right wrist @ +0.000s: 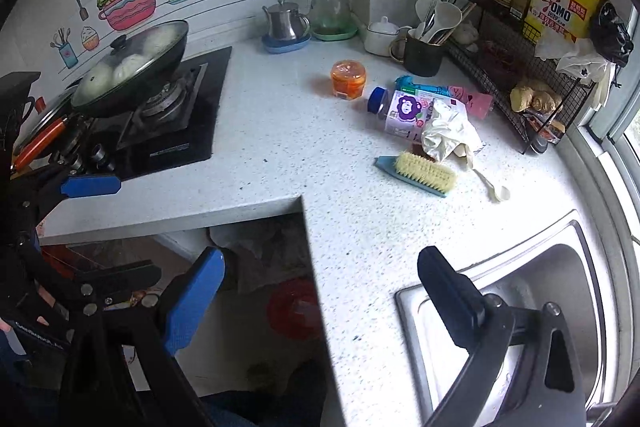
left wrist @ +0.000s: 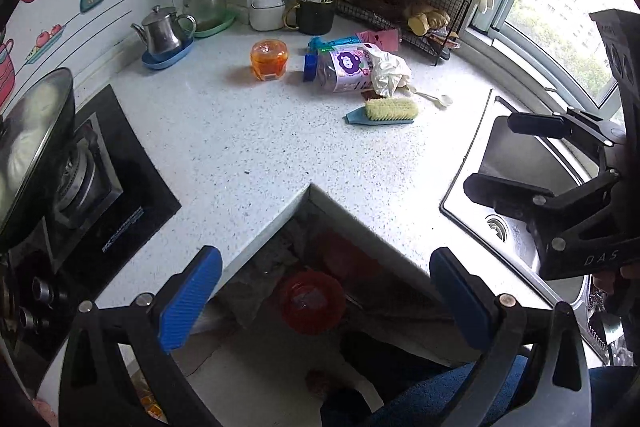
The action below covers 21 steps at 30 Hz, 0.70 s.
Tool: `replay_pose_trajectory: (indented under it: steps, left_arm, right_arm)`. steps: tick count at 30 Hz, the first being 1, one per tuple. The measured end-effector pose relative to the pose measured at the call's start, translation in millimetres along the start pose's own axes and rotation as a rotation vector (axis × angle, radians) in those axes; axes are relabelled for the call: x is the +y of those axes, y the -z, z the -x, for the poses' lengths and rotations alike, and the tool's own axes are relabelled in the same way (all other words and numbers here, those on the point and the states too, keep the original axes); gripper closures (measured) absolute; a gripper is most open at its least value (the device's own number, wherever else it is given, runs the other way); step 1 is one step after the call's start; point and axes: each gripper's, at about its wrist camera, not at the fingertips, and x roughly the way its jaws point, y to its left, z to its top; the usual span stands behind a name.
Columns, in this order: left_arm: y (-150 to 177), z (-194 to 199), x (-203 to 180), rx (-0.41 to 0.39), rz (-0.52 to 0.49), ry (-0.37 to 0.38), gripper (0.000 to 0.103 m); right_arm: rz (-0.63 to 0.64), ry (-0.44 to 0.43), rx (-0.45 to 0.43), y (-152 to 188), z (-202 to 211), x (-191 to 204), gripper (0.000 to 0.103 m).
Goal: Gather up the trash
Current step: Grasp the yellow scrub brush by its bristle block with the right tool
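Starting point: both tools hang back over the near edge of the table (left wrist: 248, 147), well short of the clutter at its far side, so the step in hand looks like the first reach.
Left tool: the left tool (left wrist: 320, 303) has its blue pads spread wide with nothing between them; it sits above the notch in the table, with the red bin (left wrist: 312, 301) on the floor below.
Right tool: the right tool (right wrist: 320, 301) is likewise spread and empty, poised over the table edge beside the sink (right wrist: 532, 267).
Trash location: the likely trash lies in one heap toward the back right: a toppled plastic bottle (right wrist: 400, 113) with a blue cap, a crumpled white glove (right wrist: 448, 135) draped against it, a pink and teal wrapper (right wrist: 452, 95) behind, and a small white spoon (right wrist: 496, 189) near the scrub brush (right wrist: 424, 171).
Leave alone: the orange jar (right wrist: 348, 79) stands upright apart from the heap; whether it is trash I cannot tell.
Best approach: take the glove first, since it lies on top and is soft; close on a bunched fold, not a loose edge.
Bottle grip: pinch across its body, square to its length, as it may roll.
Risk: sweeping low could knock the brush or drag the spoon.
Drop: carry each piece back over the notch and release above the bin.
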Motion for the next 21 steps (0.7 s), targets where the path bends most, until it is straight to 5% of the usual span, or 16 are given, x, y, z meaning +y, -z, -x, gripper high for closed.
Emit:
replay_pose_trajectory:
  steps: [8, 21]
  left_arm:
    - [-57, -49, -5, 0.056, 0.033, 0.045, 0.0]
    - [-100, -122, 7, 0.151, 0.084, 0.047, 0.0]
  right_arm:
    - [0.036, -0.048, 0.037, -33, -46, -59, 0.006]
    - [0.15, -0.081, 0.143, -60, -138, -103, 0.006]
